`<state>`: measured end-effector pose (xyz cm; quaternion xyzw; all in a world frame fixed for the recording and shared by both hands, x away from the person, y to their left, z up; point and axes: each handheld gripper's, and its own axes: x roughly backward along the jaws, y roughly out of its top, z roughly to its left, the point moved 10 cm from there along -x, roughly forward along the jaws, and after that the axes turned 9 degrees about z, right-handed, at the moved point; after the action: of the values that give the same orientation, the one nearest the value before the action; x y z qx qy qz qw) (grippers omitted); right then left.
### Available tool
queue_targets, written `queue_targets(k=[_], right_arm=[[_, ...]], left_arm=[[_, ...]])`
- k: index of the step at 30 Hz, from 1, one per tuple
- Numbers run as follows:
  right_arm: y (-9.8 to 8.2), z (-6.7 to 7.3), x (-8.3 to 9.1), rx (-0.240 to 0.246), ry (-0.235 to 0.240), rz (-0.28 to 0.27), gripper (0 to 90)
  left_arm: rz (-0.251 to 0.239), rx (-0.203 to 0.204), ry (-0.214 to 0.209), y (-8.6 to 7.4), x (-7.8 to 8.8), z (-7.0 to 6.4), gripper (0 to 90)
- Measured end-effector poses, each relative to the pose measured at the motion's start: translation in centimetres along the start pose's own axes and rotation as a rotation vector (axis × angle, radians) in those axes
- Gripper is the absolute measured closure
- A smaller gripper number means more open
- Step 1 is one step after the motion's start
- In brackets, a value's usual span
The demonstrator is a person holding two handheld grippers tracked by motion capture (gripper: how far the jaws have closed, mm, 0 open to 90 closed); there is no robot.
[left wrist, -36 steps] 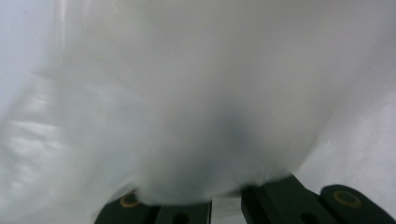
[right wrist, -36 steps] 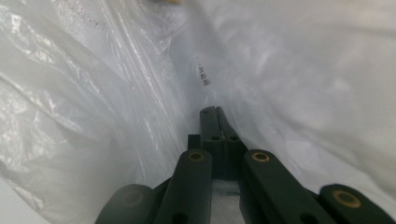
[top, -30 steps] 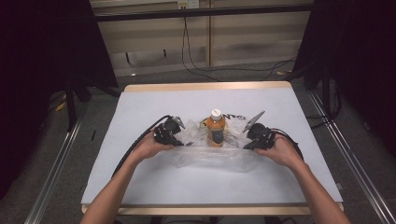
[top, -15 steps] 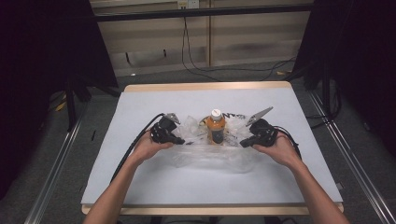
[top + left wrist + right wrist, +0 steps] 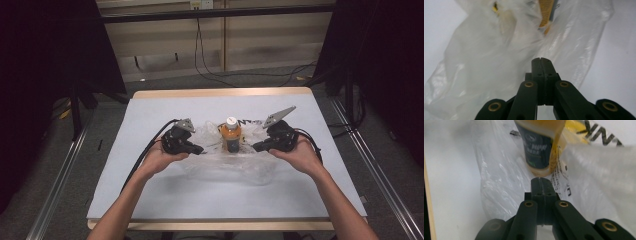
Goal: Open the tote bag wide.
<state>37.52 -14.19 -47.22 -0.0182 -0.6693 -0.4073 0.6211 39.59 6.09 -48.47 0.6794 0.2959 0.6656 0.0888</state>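
At the centre of the high view, an upright orange bottle with a white cap (image 5: 230, 135) is seen inside a crumpled clear plastic bag (image 5: 235, 162) on the white table (image 5: 150, 190). The left gripper (image 5: 200, 150) and right gripper (image 5: 255, 147) are each pressed closed, jaws together, on the bag's film at either side.

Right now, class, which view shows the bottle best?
The high view: the whole bottle stands upright, white cap on top. The right gripper view shows its lower label close up; the left gripper view, an orange blur behind the plastic bag.
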Motion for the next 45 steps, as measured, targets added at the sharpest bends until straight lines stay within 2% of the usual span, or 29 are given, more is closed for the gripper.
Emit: queue_targets(k=[2,3,6,7,8,10,13,14,17,18,20,21,22,23,25,28,29,31,33,35,37,38,39,40,42,45], right_arm=[[1.1,0.3,0.4,0.019,-0.005,0.004,90.0],[1.5,0.4,0.5,0.029,-0.006,0.01,90.0],[2.3,0.3,0.4,0.048,-0.023,0.025,90.0],[2.8,0.2,0.3,0.044,-0.012,0.062,90.0],[2.8,0.2,0.3,0.044,-0.012,0.062,90.0],[3.1,-0.5,-0.3,0.041,-0.026,0.101,90.0],[3.1,-1.7,-1.8,0.02,-0.017,0.167,90.0],[2.9,-2.5,-3.1,0.005,0.0,0.203,90.0],[2.6,-3.3,-4.5,-0.008,0.025,0.237,90.0],[2.2,-3.9,-5.8,-0.036,0.051,0.273,90.0],[2.0,-4.2,-6.5,-0.041,0.06,0.292,90.0],[1.9,-4.5,-7.4,-0.054,0.083,0.313,90.0],[1.9,-4.5,-7.4,-0.054,0.083,0.313,90.0],[2.0,-4.7,-8.4,-0.07,0.107,0.327,90.0],[2.0,-5.0,-9.3,-0.07,0.125,0.356,90.0],[2.6,-5.6,-10.3,-0.078,0.15,0.344,90.0],[3.0,-5.7,-10.5,-0.106,0.145,0.336,90.0],[3.3,-6.0,-10.7,-0.105,0.148,0.337,90.0],[4.1,-6.8,-11.0,-0.137,0.111,0.333,90.0],[4.4,-7.1,-11.2,-0.15,0.108,0.323,90.0],[5.0,-7.8,-11.5,-0.197,0.084,0.31,90.0],[5.6,-8.6,-11.8,-0.205,0.062,0.295,90.0],[5.6,-8.6,-11.8,-0.205,0.062,0.295,90.0],[6.2,-9.5,-12.1,-0.224,0.016,0.274,90.0],[6.4,-9.8,-12.2,-0.23,0.007,0.268,90.0],[6.7,-11.1,-12.3,-0.248,-0.044,0.245,90.0]], left_arm=[[0.009,-0.017,-0.007,0.6,-0.1,-0.5,90.0],[0.008,-0.036,-0.014,1.3,-0.4,-1.1,90.0],[0.023,-0.054,-0.028,2.0,-0.9,-1.7,90.0],[0.031,-0.056,-0.031,2.3,-1.3,-1.9,90.0],[0.045,-0.064,-0.021,2.6,-1.7,-1.9,90.0],[0.062,-0.06,-0.033,3.0,-2.6,-1.8,90.0],[0.1,-0.044,-0.012,3.2,-4.0,-1.0,90.0],[0.127,-0.048,-0.019,3.1,-4.9,-0.7,90.0],[0.153,-0.039,-0.02,2.9,-5.8,-0.3,90.0],[0.156,-0.034,-0.02,2.8,-6.2,-0.2,90.0],[0.145,-0.023,-0.026,2.7,-6.6,-0.1,90.0],[0.156,-0.032,-0.046,2.4,-7.1,-0.5,90.0],[0.156,-0.032,-0.046,2.4,-7.1,-0.5,90.0],[0.185,-0.056,-0.055,2.0,-7.6,-1.0,90.0],[0.196,-0.081,-0.052,1.8,-7.9,-1.6,90.0],[0.195,-0.085,-0.065,1.5,-8.0,-2.1,90.0],[0.212,-0.088,-0.063,1.2,-8.1,-2.3,90.0],[0.216,-0.089,-0.073,0.8,-8.0,-2.7,90.0],[0.204,-0.108,-0.074,0.3,-7.8,-3.5,90.0],[0.203,-0.118,-0.076,0.2,-7.8,-3.8,90.0],[0.206,-0.132,-0.081,-0.1,-7.6,-4.4,90.0],[0.206,-0.142,-0.081,-0.3,-7.6,-4.7,90.0],[0.208,-0.152,-0.085,-0.4,-7.5,-5.0,90.0],[0.199,-0.147,-0.087,-0.7,-7.4,-5.6,90.0],[0.193,-0.15,-0.083,-0.9,-7.3,-5.8,90.0],[0.192,-0.168,-0.092,-1.6,-7.0,-6.6,90.0]])
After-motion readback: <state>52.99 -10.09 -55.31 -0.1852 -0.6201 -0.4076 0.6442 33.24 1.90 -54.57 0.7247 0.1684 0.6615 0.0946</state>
